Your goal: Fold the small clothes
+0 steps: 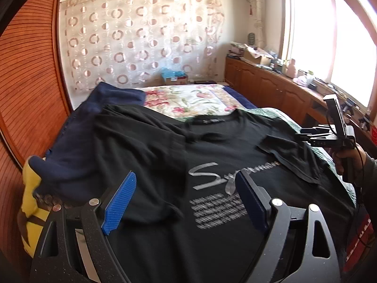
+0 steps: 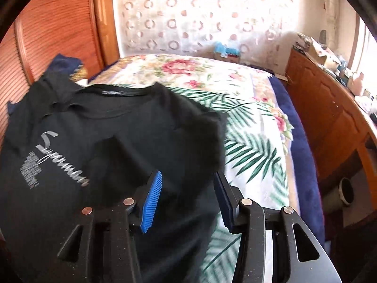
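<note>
Lying face up across the near end of the bed with the floral and palm-leaf printed cover [image 2: 247, 108], the black cotton T-shirt with silver script lettering [image 1: 179, 146] has its collar toward the far wall and one sleeve folded in over the chest.

Left claw [image 1: 186, 200]: blue ribbed pads wide apart above the shirt's printed chest, nothing between them.

Right claw [image 2: 188, 200]: pads parted, gripping nothing, poised over the shirt's edge where black cloth meets the palm print. In the left wrist view it shows at the bed's right side, carried by a hand [image 1: 346, 162] in a dark sleeve.

Surroundings:
- dark navy cloth [image 1: 77, 141], bunched under and beside the shirt toward the slatted wooden wardrobe doors [image 1: 28, 82]
- yellow fabric item [image 1: 30, 210], at the near left corner, touching the navy cloth
- sheer curtain with ring pattern [image 1: 141, 37], on the far wall
- long wooden cabinet [image 1: 271, 87] under the bright window [image 1: 329, 35], its top crowded with boxes and small bottles
- blue-topped boxes [image 1: 174, 75], on the floor beyond the bed
</note>
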